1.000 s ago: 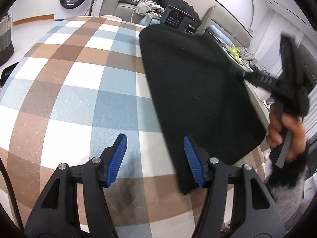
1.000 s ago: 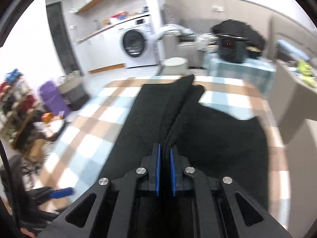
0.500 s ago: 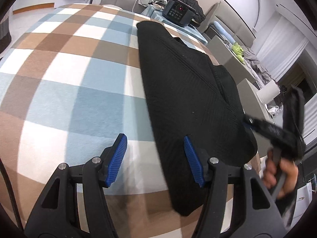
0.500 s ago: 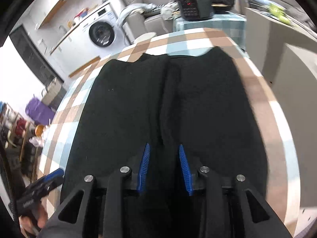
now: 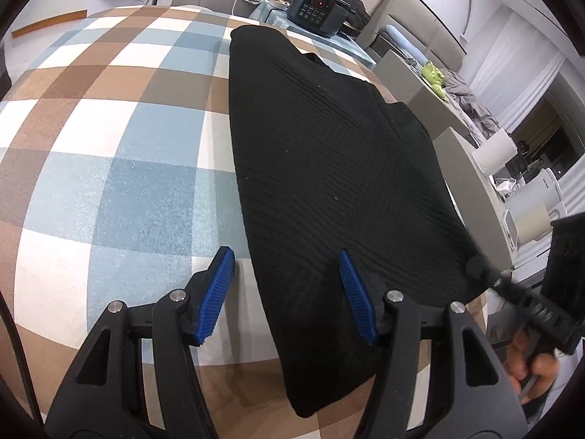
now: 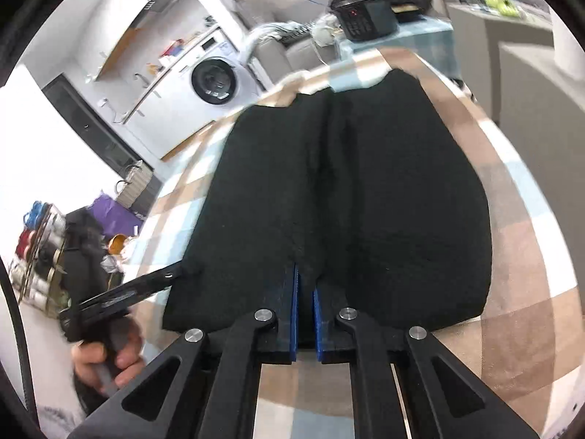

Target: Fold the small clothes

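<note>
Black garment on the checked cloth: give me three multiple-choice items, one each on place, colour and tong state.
1. Where does the black garment lie?
A. on the checked cloth
B. in the washing machine
C. on the floor
2. What colour are the tong pads?
A. red
B. blue
C. green
3. How do the left tongs stand?
A. shut on the garment
B. shut on nothing
C. open

Key: 1 A, it lies flat across the checks; 2 B, both ribbed pads are blue; 3 C, a wide gap separates the pads.
</note>
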### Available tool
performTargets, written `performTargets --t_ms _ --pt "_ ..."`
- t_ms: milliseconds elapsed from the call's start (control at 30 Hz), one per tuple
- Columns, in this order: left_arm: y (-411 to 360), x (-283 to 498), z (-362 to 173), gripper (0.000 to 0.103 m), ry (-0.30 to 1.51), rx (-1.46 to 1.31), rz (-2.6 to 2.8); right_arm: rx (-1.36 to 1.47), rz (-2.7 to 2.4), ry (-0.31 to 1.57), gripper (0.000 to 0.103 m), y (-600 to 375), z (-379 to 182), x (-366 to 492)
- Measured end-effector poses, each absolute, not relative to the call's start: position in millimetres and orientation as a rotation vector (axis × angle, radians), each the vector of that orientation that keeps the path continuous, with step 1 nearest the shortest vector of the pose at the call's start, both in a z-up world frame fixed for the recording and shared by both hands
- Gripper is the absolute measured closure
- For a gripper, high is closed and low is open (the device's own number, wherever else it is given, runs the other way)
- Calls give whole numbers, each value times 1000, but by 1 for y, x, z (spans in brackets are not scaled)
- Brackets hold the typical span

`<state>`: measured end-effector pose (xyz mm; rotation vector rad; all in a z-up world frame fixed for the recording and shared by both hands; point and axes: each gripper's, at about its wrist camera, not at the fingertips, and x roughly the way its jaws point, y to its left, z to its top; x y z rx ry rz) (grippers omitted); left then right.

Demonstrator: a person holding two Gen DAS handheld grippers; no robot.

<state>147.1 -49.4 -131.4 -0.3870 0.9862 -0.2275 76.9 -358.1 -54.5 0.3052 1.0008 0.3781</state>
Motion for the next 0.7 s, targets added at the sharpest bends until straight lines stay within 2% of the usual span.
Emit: performTargets --t_ms 67,133,267,300,367,467,700 --pt "-47 151 -133 46 987 -396 -230 240 323 1101 96 -354 -74 81" --pt "-48 155 -134 46 974 -390 -238 280 331 1117 90 -357 -78 82" --pt "-52 165 -134 47 963 -378 -238 379 338 1059 70 -371 -67 74" --pt "-51 168 -135 48 954 -393 -230 374 327 1054 68 -373 -66 71" --pt "-49 172 -137 73 943 -420 -188 368 306 1050 66 -381 -65 68" --pt "-45 176 -139 93 928 -456 -178 427 299 1037 63 -387 -61 65" --pt "-28 159 -130 95 871 -430 -151 404 305 1023 63 -381 -57 80"
